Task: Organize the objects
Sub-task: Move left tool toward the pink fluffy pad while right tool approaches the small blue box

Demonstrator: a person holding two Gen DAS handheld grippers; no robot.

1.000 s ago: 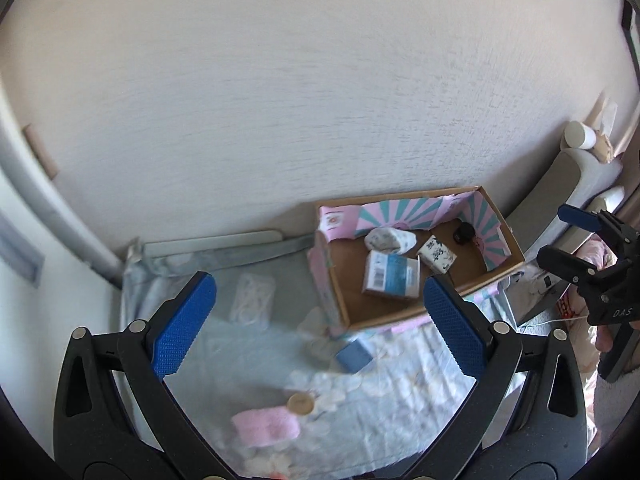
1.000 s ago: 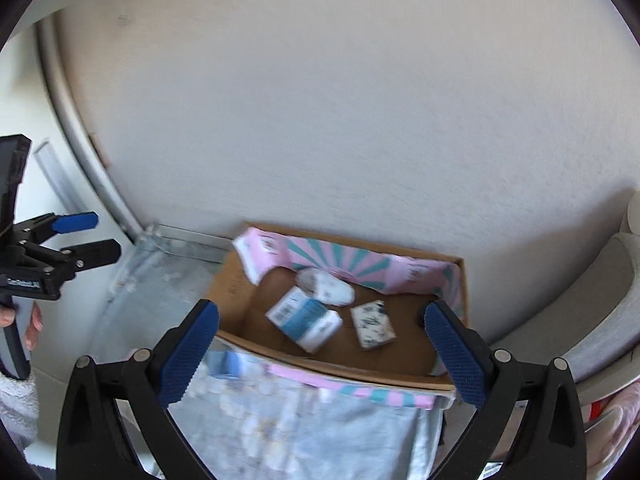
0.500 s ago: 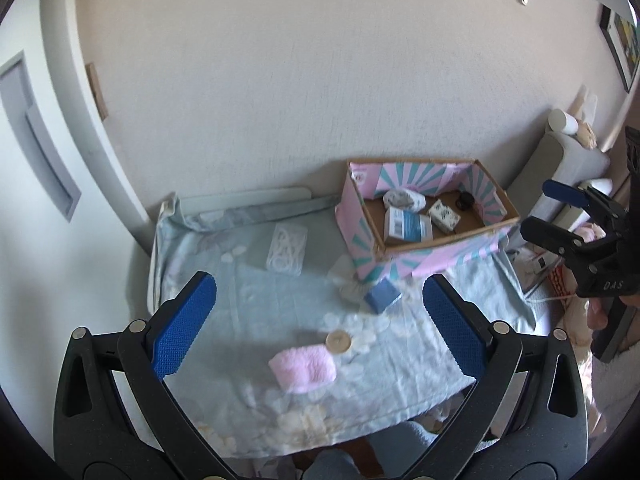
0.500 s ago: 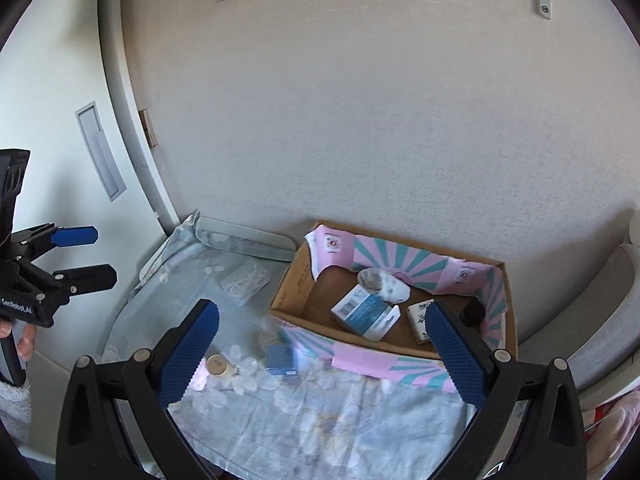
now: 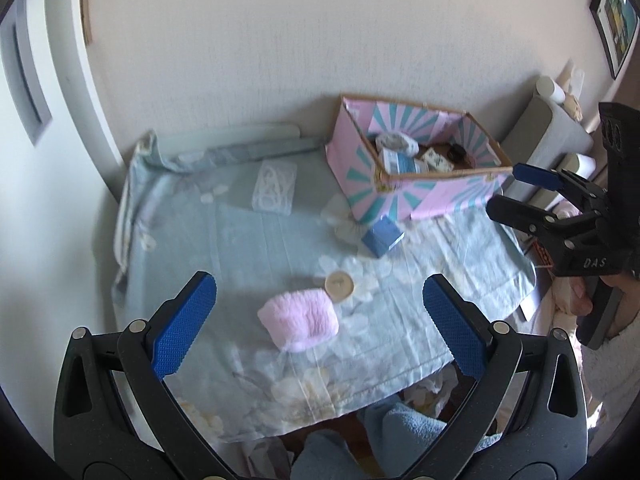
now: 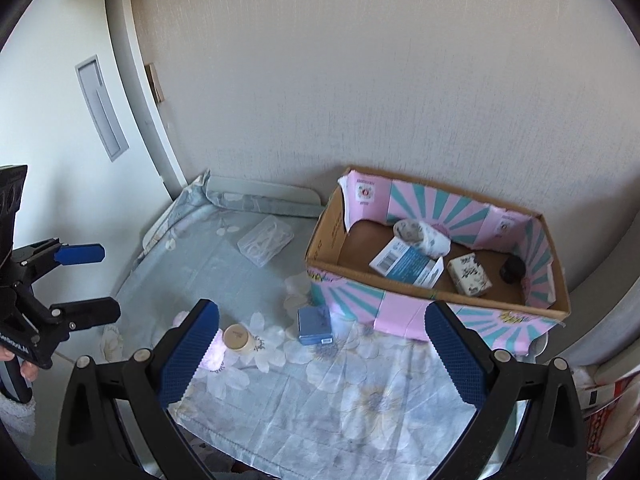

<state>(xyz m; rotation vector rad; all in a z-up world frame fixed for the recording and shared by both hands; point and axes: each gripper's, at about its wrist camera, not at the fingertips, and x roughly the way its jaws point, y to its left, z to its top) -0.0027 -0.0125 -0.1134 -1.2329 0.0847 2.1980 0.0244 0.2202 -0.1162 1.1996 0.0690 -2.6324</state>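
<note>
A pink and teal cardboard box [image 6: 404, 312] [image 5: 362, 168] stands at the table's back right, holding a rolled white sock [image 6: 420, 236], a blue and white packet [image 6: 408, 266], a small patterned box [image 6: 469, 274] and a black item [image 6: 513, 269]. On the flowered cloth [image 5: 240, 248] lie a pink fluffy roll [image 5: 299, 322], a round beige lid [image 5: 339, 281], a small blue box [image 5: 381, 235] [image 6: 315, 324] and a clear plastic case [image 5: 274, 187] [image 6: 265, 240]. My left gripper [image 5: 320, 328] hangs open above the pink roll. My right gripper [image 6: 320, 356] is open over the front of the cloth.
A textured wall runs behind the table, with a white door frame [image 6: 132, 92] on the left. A grey cushion [image 5: 548, 136] with a white roll sits to the right. Blue fabric [image 5: 392, 428] lies below the table's front edge.
Both cameras have pulled back and tilted down, bringing the whole table and its loose objects into view. Both grippers stayed open.
</note>
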